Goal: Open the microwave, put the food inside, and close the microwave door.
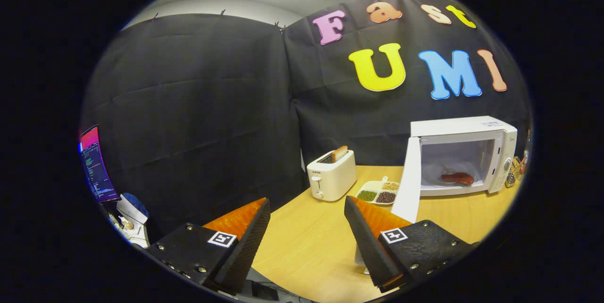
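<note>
The tool (306, 232) is hovering open and empty over the bench (311, 246), while beyond it the microwave (465, 152) is standing open with food (457, 178) inside.

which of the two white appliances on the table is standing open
The microwave: its door is swung wide, food inside. The toaster just holds bread; the open gripper holds nothing.

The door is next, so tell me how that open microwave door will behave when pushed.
The door stands swung wide on the microwave, so it should pivot on its hinge rather than flex. The box looks bulky, so a gentle push probably won't slide it on the table. The claw is open, holding nothing.
</note>
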Tool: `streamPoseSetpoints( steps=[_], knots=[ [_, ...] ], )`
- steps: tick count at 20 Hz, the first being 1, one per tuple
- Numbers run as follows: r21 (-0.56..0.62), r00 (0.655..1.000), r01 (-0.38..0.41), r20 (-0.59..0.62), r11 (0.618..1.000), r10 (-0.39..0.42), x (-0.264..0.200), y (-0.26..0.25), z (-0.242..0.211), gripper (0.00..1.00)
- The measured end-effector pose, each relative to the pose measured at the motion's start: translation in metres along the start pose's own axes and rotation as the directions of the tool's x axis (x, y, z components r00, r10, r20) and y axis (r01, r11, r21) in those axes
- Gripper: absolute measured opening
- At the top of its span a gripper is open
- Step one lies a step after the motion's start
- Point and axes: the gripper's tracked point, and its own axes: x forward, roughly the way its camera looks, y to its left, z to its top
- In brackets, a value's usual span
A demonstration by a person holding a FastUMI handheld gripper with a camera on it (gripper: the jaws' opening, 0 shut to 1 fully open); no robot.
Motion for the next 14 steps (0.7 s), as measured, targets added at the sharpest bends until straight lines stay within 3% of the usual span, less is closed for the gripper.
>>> streamPoseSetpoints(
  steps=[3, 5, 8, 9, 11, 12, 14],
  knots=[
    [-0.009, 0.999, -0.02, -0.045, 1.0, 0.019, 0.011, 0.003, -0.023, 0.94],
    [-0.022, 0.996, -0.023, -0.086, 0.999, 0.021, 0.016, -0.001, -0.037, 0.87],
    [-0.04, 0.992, 0.008, -0.128, 0.999, -0.013, 0.022, -0.02, -0.055, 0.65],
    [-0.043, 0.99, 0.041, -0.134, 0.998, -0.046, 0.03, -0.03, -0.06, 0.65],
    [-0.04, 0.983, 0.111, -0.141, 0.993, -0.115, 0.025, -0.051, -0.06, 0.19],
    [-0.022, 0.981, 0.117, -0.151, 0.993, -0.119, 0.019, -0.054, -0.06, 0.1],
    [0.011, 0.984, 0.114, -0.14, 0.993, -0.111, 0.015, -0.059, -0.056, 0.06]
  ],
)
